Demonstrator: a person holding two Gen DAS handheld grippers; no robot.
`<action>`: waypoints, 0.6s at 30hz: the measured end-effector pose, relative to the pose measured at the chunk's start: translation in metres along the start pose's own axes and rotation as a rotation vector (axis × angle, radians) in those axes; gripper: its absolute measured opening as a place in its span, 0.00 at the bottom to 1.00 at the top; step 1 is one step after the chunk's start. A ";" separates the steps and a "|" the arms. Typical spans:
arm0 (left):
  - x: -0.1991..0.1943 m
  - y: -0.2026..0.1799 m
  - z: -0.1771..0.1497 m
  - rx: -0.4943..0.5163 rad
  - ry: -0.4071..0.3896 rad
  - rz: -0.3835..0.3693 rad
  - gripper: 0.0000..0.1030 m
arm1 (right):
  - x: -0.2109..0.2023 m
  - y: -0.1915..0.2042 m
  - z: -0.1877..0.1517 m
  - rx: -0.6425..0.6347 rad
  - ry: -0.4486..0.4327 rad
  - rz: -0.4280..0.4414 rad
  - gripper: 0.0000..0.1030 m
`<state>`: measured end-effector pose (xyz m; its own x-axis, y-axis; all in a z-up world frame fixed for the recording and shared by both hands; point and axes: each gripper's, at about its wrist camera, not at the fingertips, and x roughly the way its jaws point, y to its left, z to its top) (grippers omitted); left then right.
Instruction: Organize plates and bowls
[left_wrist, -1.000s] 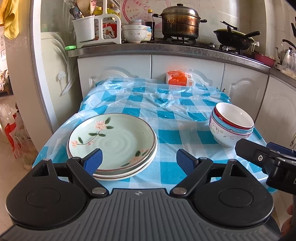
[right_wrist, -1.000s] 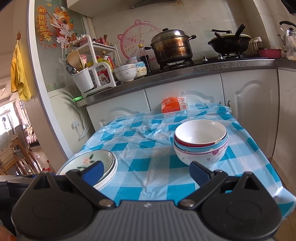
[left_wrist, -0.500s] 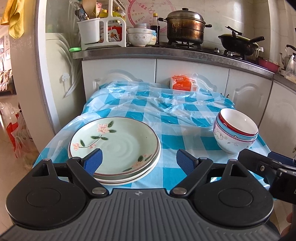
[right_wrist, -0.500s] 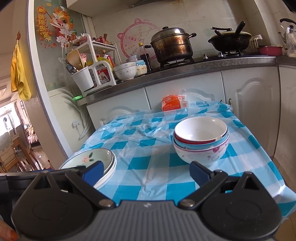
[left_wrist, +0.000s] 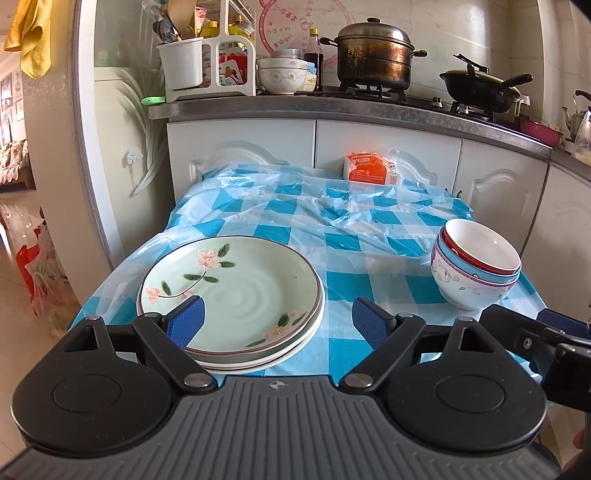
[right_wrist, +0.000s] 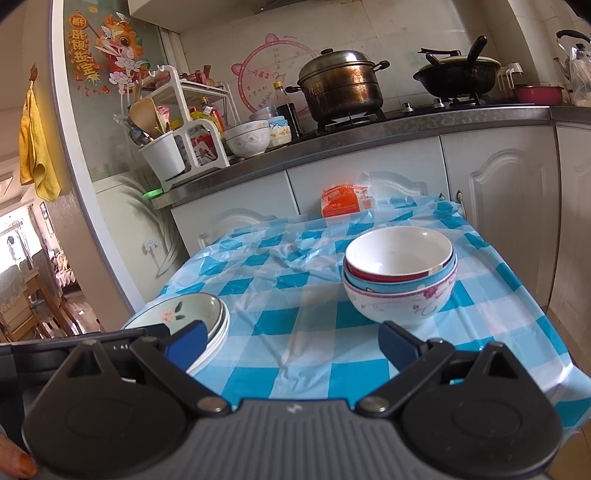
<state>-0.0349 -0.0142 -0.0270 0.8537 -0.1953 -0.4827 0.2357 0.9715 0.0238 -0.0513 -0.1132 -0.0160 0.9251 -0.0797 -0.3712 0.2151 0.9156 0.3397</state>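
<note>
Left wrist view, left gripper (left_wrist: 275, 319) wide open over stacked pale green floral plates (left_wrist: 236, 291) near left on blue checked tablecloth (left_wrist: 332, 229), right gripper (right_wrist: 291, 343) also open, empty, nested ceramic bowls (right_wrist: 400, 277) near right, well apart

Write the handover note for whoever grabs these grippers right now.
Left gripper: open, empty, hovering at the near rim of the plate stack.
Right gripper: open, empty, short of the bowl stack.
Plates are stacked at the table's near left, three bowls nested at the near right, on the checked tablecloth.
Done: stacking looks complete.
Left: possibly nothing; I can't tell whether either stack needs moving.
</note>
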 end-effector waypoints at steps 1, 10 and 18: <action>0.000 0.000 0.000 -0.001 0.000 0.000 1.00 | 0.000 0.000 0.000 0.000 -0.001 0.000 0.96; 0.004 -0.001 0.002 -0.007 -0.009 0.008 1.00 | 0.003 -0.004 -0.001 0.016 0.006 0.005 0.96; 0.011 0.002 0.006 -0.041 0.002 -0.038 1.00 | 0.005 -0.006 -0.002 0.018 0.012 0.006 0.96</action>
<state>-0.0224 -0.0156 -0.0265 0.8436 -0.2318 -0.4843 0.2488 0.9681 -0.0300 -0.0483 -0.1188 -0.0219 0.9226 -0.0693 -0.3796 0.2153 0.9089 0.3572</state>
